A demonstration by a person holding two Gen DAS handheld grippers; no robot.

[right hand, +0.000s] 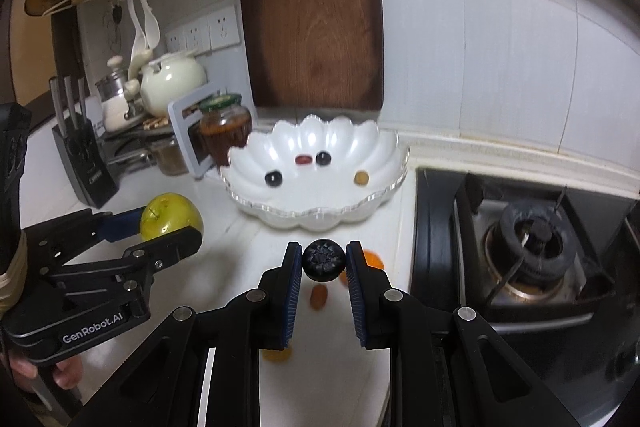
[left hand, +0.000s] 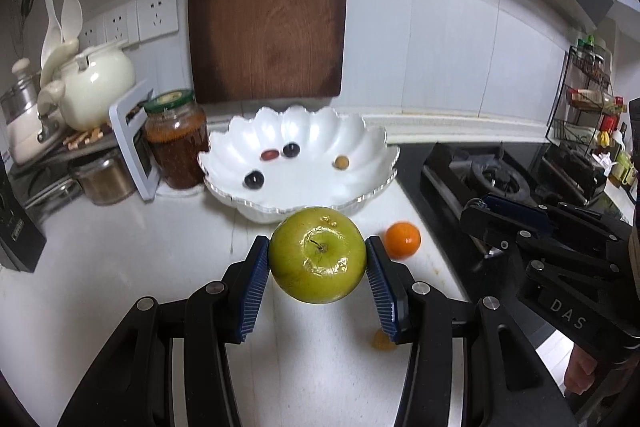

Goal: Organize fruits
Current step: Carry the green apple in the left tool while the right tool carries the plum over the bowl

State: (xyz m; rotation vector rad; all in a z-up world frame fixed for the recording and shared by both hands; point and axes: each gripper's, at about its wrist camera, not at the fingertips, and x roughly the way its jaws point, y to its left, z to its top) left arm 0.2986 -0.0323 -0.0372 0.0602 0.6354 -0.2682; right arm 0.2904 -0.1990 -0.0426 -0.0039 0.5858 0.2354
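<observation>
My left gripper (left hand: 317, 259) is shut on a green apple (left hand: 317, 254) and holds it above the white counter, just in front of a white scalloped bowl (left hand: 224, 147). The bowl holds several small fruits: two dark ones, a red one and a tan one. My right gripper (right hand: 323, 261) is shut on a small dark round fruit (right hand: 323, 261) above the counter, in front of the same bowl (right hand: 256, 147). An orange (left hand: 403, 239) lies on the counter right of the apple. The left gripper with the apple (right hand: 170, 217) shows at the left of the right wrist view.
A gas stove (right hand: 532, 239) lies to the right. A wooden cutting board (left hand: 268, 3) leans on the wall behind the bowl. A jar (left hand: 176, 139), a teapot (left hand: 96, 87), pots and a knife block (right hand: 82, 159) crowd the left. Small orange fruits (right hand: 319, 297) lie under my right gripper.
</observation>
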